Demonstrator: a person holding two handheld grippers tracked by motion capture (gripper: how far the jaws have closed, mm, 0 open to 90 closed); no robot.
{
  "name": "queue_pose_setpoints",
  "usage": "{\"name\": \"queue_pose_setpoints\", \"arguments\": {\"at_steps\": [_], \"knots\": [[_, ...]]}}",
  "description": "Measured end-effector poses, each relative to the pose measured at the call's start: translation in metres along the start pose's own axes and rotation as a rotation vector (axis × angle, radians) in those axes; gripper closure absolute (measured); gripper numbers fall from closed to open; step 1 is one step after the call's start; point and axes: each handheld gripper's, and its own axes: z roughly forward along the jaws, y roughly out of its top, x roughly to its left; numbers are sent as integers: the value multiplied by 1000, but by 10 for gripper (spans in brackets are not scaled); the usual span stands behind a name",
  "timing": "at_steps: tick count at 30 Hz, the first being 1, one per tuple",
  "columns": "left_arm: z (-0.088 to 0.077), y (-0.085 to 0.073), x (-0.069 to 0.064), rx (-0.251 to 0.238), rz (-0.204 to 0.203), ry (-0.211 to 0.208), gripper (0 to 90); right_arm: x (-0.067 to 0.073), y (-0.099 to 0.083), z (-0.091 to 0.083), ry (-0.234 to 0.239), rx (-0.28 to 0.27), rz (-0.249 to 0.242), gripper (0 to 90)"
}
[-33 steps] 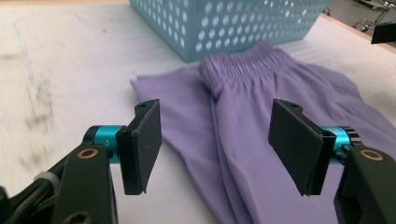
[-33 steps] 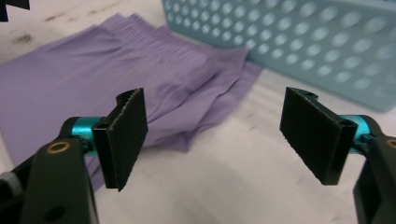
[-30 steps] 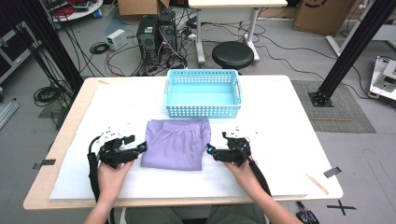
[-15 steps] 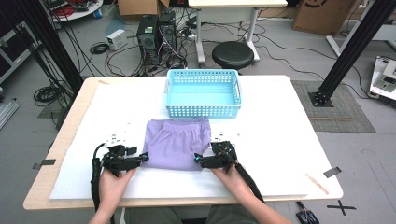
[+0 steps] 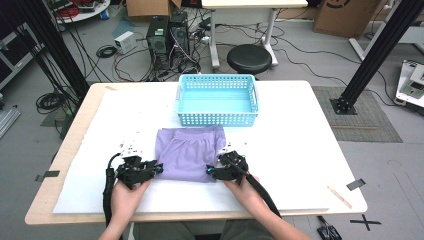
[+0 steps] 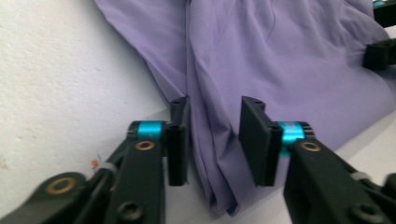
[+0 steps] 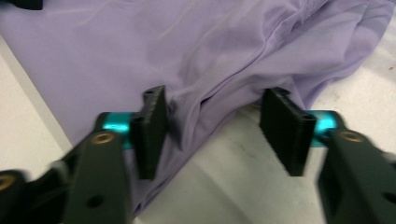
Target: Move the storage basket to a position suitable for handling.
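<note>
In the high view, the folded purple garment [image 5: 189, 152] is lying on the white table cover [image 5: 300, 150], just near of the blue perforated basket [image 5: 217, 102]. The left gripper [image 5: 156, 169] is flanking its near-left corner and the right gripper [image 5: 210, 172] its near-right corner, each pointing inward.

In the left gripper view, the jaws have just been closing; soft, creased fabric [image 6: 261, 65] is bunching between the pads, which are not yet pressing it.

In the right gripper view, the jaws, also just closing, are standing apart, straddling the thin layered hem [image 7: 224, 98] above the pebbled foam.
</note>
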Motion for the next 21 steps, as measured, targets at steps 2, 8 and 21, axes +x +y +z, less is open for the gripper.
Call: {"name": "queue_pose_setpoints", "arguments": {"at_steps": [2,8,21], "knots": [[0,0,0,7,4,-10,713,-2,0,1,16,-9,-12,571],[3,1,-5,15,15,-32,824,-3,2,1,95,-6,-29,837],[25,8,-34,41,60,-118,831,-19,-19,-28,68,16,-15,868]]}}
